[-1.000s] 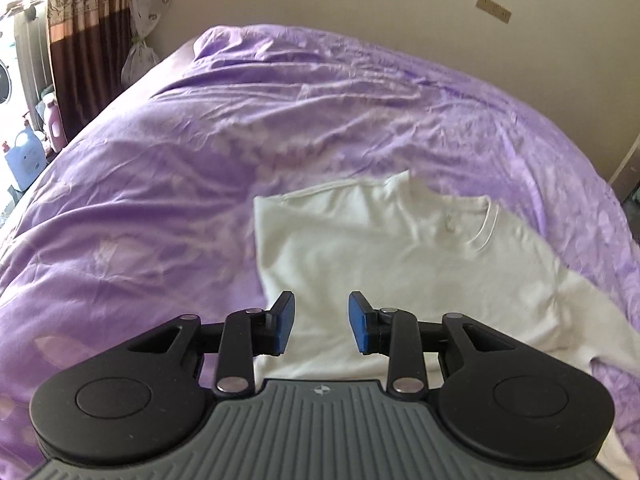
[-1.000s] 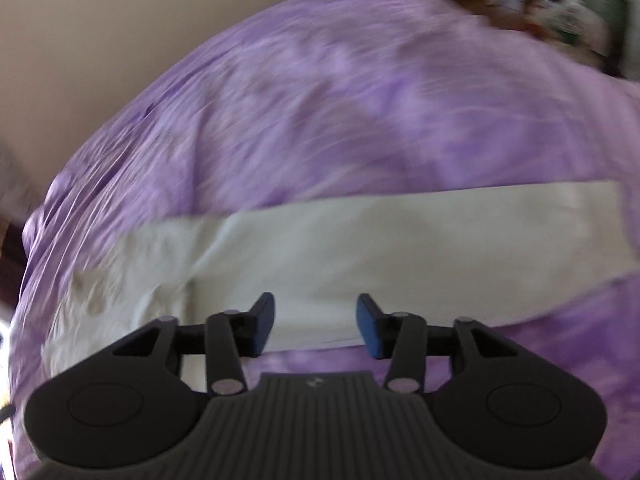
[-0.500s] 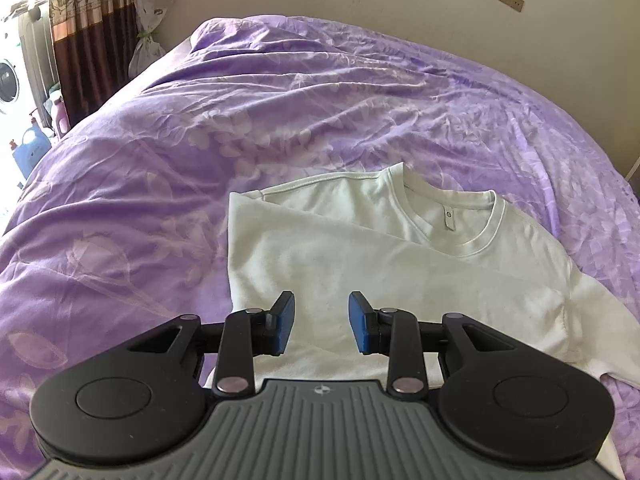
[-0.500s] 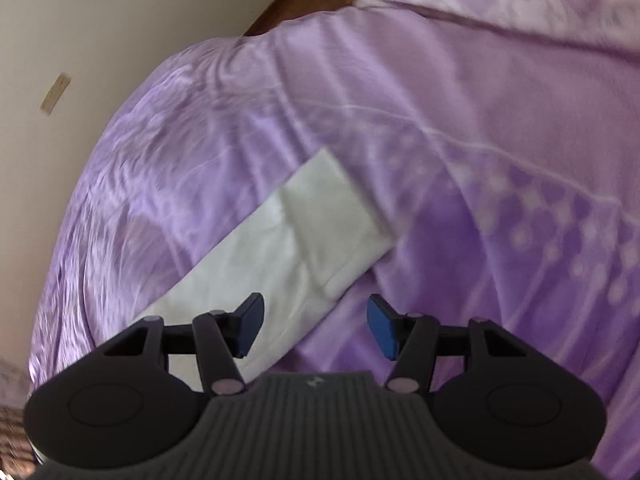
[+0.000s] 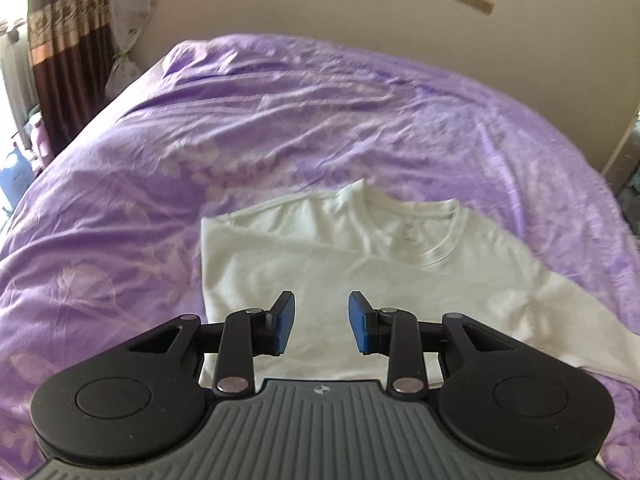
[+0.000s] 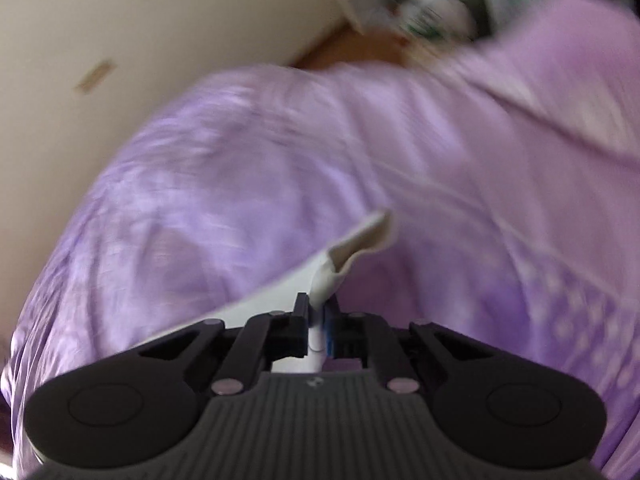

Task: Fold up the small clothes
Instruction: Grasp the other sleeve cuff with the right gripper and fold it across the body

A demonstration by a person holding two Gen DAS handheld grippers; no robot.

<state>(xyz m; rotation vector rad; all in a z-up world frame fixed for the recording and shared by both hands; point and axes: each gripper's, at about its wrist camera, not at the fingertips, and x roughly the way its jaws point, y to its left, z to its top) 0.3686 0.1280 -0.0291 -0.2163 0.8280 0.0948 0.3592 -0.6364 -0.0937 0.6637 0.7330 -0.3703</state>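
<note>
Right gripper (image 6: pixel 316 322) pinches the white shirt's sleeve cuff (image 6: pixel 352 248) at lower centre, while left gripper (image 5: pixel 322 322) hangs wide open, empty, above the white shirt (image 5: pixel 360 264) on the purple bedspread (image 5: pixel 280 120).

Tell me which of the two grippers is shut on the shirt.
The right gripper: it pinches the white shirt's sleeve. The left gripper is open above the shirt.

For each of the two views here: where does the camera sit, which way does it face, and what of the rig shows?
Left wrist: sits on the left gripper, faces along its open jaws over the shirt toward the wall; only the gripper shows.
Right wrist: sits on the right gripper, faces over the bed, blurred; its jaws are shut on the sleeve.
Shared: the white shirt, the purple bed, the beige wall.
</note>
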